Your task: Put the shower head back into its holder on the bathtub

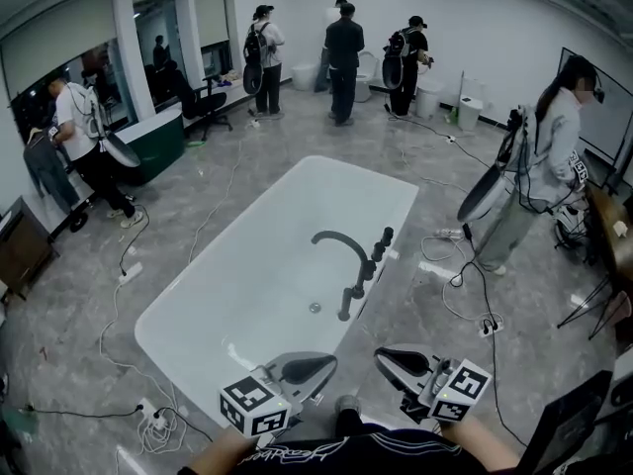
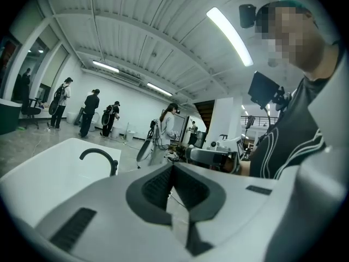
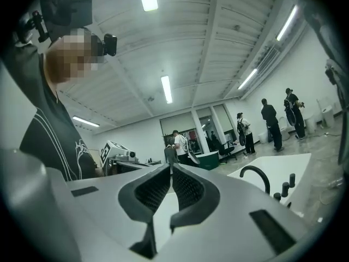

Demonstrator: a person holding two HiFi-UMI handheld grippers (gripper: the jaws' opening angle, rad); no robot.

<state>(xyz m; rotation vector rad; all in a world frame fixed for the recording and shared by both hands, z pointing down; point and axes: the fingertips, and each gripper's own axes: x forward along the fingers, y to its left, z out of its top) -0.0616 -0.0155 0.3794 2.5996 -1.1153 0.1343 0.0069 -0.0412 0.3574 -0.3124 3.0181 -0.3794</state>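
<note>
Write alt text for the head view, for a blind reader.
A white bathtub with a black curved faucet on its right rim sits mid-room on a grey floor. At the bottom edge, the left gripper and right gripper are both shut and empty. Several people stand farther off.

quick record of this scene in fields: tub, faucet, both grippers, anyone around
tub: white, on a grey floor, in front of both grippers
faucet: black arched spout at the tub's right rim
left gripper: jaws together, nothing between them
right gripper: jaws together, nothing between them
people: several standing around the room
</note>
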